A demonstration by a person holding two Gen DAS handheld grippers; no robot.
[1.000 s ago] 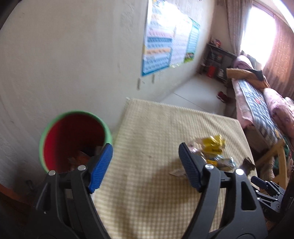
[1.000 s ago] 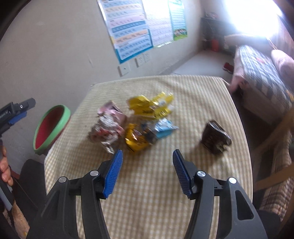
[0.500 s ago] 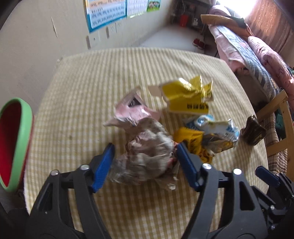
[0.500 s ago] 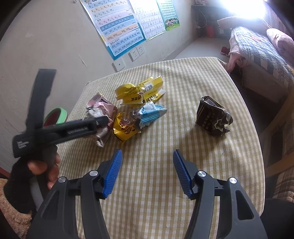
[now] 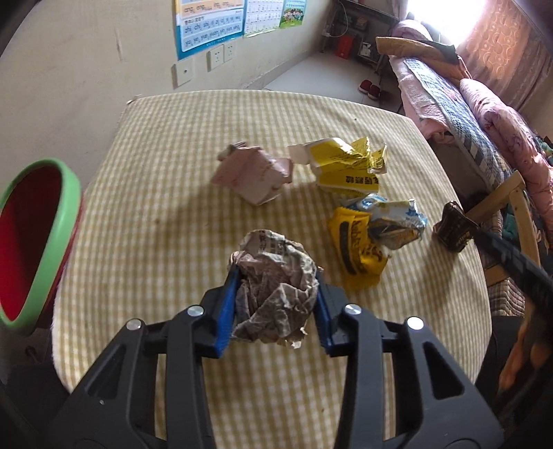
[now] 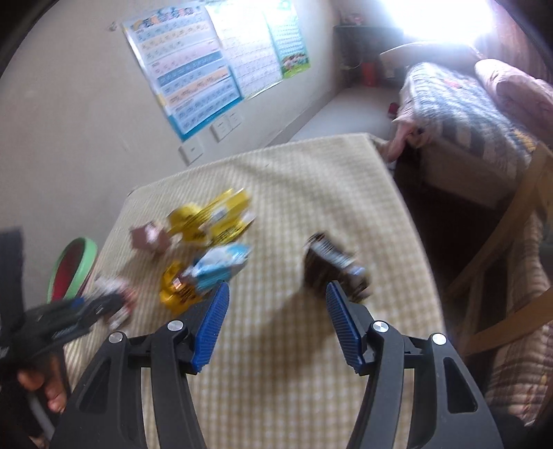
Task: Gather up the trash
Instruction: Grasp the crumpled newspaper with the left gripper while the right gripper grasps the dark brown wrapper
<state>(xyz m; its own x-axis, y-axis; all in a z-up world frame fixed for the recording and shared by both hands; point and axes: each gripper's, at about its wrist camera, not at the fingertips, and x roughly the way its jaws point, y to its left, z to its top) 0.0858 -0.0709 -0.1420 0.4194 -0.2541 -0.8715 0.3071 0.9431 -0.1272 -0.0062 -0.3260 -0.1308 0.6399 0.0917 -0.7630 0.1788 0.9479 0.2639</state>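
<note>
Your bin (image 5: 33,241), green-rimmed and red inside, stands off the desk's left edge; from this angle you cannot see anything in it. Your left gripper (image 5: 276,293) is clamped on a crumpled newspaper ball (image 5: 274,290), both blue pads pressed into its sides, at the near middle of the desk (image 5: 155,193). Your right gripper (image 6: 276,324) is spread wide with nothing between its pads, over the near part of the desk, with the dark brown wrapper (image 6: 331,266) just beyond its right pad.

The desk wears a yellow-and-white checked cloth. On it, beyond the ball, lie a pink carton (image 5: 254,176), a torn yellow carton (image 5: 349,165) to its right, a yellow snack packet (image 5: 356,252) touching a blue-and-white wrapper (image 5: 394,221), and the brown wrapper at the right edge. A wooden chair (image 5: 515,207) stands right of the desk, a bed (image 5: 466,100) with pink bedding farther off, and posters (image 5: 207,20) hang on the far wall above sockets (image 5: 217,58).

The yellow carton carries black characters and the ball shows newsprint, both too small to read.
</note>
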